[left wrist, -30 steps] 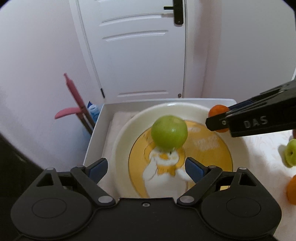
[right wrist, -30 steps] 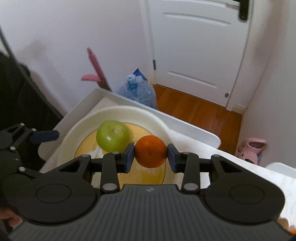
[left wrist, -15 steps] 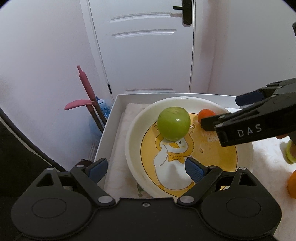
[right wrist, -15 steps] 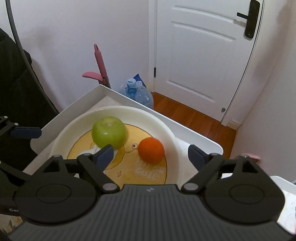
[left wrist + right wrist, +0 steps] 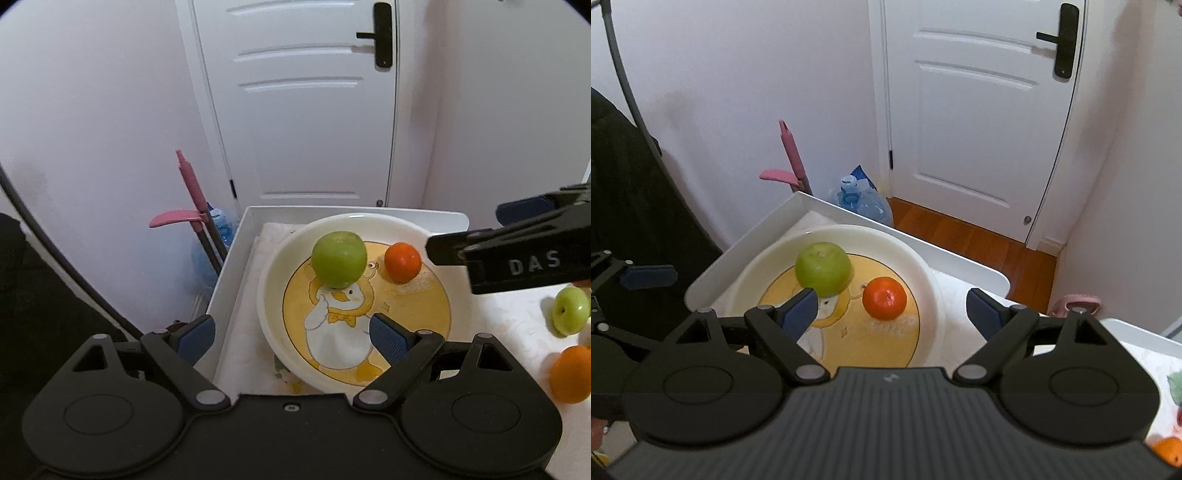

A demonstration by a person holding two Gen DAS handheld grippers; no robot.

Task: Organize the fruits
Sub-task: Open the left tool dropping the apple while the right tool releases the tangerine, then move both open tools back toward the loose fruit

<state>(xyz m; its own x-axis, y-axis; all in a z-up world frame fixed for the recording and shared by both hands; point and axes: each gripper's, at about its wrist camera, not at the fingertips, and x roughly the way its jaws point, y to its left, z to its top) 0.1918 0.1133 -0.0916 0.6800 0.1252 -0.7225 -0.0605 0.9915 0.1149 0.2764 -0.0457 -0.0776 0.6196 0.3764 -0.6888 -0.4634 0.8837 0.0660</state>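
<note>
A white bowl (image 5: 275, 266) (image 5: 923, 273) with a yellow duck picture holds a green apple (image 5: 339, 264) (image 5: 823, 268) and a small orange (image 5: 402, 262) (image 5: 884, 298), lying side by side. My left gripper (image 5: 291, 334) is open and empty, held above the bowl's near side. My right gripper (image 5: 892, 312) is wide open above the bowl, the orange lying free below and beyond its fingers; its body (image 5: 517, 254) reaches in from the right in the left wrist view. A second green apple (image 5: 570, 311) and another orange (image 5: 570, 373) lie on the table at right.
The bowl stands in a white tray (image 5: 236, 266) (image 5: 960, 258) at the table's corner. Beyond the edge are a pink-handled mop (image 5: 192, 206), a water bottle (image 5: 860, 203), a wooden floor and a white door (image 5: 306, 110). A dark garment (image 5: 635, 221) hangs at left.
My right gripper opened and let the orange go into the bowl beside the green apple. Both grippers then drew back and up from the bowl.
</note>
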